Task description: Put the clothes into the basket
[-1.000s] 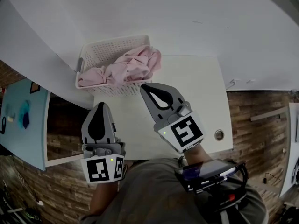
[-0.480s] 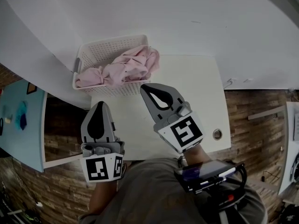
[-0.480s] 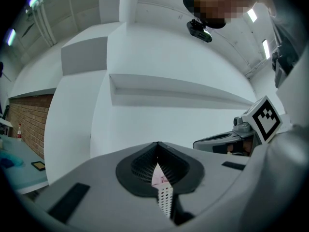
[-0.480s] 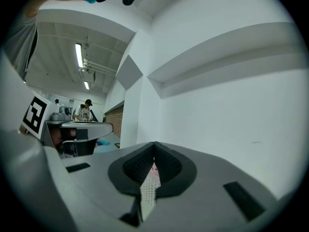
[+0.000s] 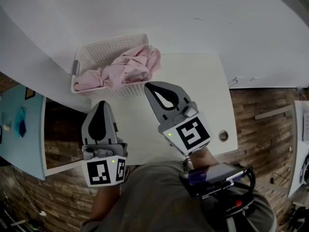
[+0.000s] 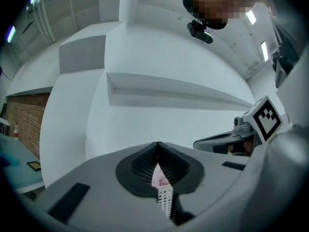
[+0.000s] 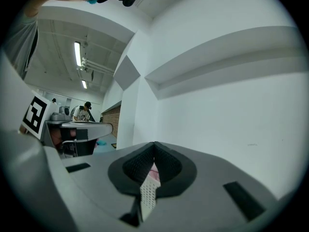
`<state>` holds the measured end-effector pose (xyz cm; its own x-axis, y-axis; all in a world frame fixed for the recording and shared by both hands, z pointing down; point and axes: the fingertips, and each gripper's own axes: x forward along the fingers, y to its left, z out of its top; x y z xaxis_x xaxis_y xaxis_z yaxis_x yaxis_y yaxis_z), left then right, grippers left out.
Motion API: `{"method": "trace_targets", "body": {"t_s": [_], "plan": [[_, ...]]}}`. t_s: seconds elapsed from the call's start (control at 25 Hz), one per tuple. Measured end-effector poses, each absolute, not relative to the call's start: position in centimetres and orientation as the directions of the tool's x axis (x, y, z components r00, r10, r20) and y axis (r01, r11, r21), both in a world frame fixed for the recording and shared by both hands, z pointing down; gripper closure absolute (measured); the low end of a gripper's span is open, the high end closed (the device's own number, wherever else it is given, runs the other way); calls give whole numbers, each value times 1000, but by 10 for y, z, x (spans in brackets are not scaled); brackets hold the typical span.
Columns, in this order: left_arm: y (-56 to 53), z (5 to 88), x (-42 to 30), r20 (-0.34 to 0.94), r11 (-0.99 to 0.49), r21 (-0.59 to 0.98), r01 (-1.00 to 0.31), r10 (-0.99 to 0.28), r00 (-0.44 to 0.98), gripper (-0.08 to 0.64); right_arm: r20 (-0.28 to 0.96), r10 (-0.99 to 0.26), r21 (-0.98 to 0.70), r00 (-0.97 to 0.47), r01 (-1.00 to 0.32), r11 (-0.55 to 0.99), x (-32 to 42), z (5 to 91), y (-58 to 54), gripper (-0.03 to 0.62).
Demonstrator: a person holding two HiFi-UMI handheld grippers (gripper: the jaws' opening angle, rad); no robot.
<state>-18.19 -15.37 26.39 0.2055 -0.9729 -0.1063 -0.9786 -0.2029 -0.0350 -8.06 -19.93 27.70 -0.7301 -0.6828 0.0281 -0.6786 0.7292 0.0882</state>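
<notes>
- Looking down in the head view, there are two grippers, one basket (image 5: 91, 57), one heap of pink clothes (image 5: 126, 67) and one white table (image 5: 198, 91); how many garments make up the heap cannot be told
- the basket stands at the table's far left corner against the white wall (image 5: 203, 28); the clothes lie inside it, with a fold draped over the near rim
- the left gripper (image 5: 102, 105) hangs over the table's left edge, well short of the basket; the right gripper (image 5: 149, 87) has its tip just beside the basket's near wall; both have their jaws closed on nothing
- one round hole (image 5: 223, 136) sits near the table's right edge; one light blue table (image 5: 26, 129) stands apart at the left; the broadest stretch of tabletop lies to the right of the right gripper
- in the left gripper view the left gripper (image 6: 157, 144) has its jaws pressed together; a sliver of basket mesh (image 6: 165, 202) and pink shows through the slit; the right gripper (image 6: 227, 141) is level alongside; the wall fills the front
- in the right gripper view the right gripper (image 7: 154, 144) is likewise closed and empty, with mesh and pink in its slit; one distant person (image 7: 87, 111) stands at the far left
</notes>
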Motion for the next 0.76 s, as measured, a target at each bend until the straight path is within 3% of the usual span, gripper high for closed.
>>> {"method": "trace_targets", "body": {"t_s": [0.76], "plan": [[-158, 266, -182, -101, -203, -32, -979, -973, 205, 551, 31, -678, 107, -734, -672, 733, -83, 278, -202, 584]]}}
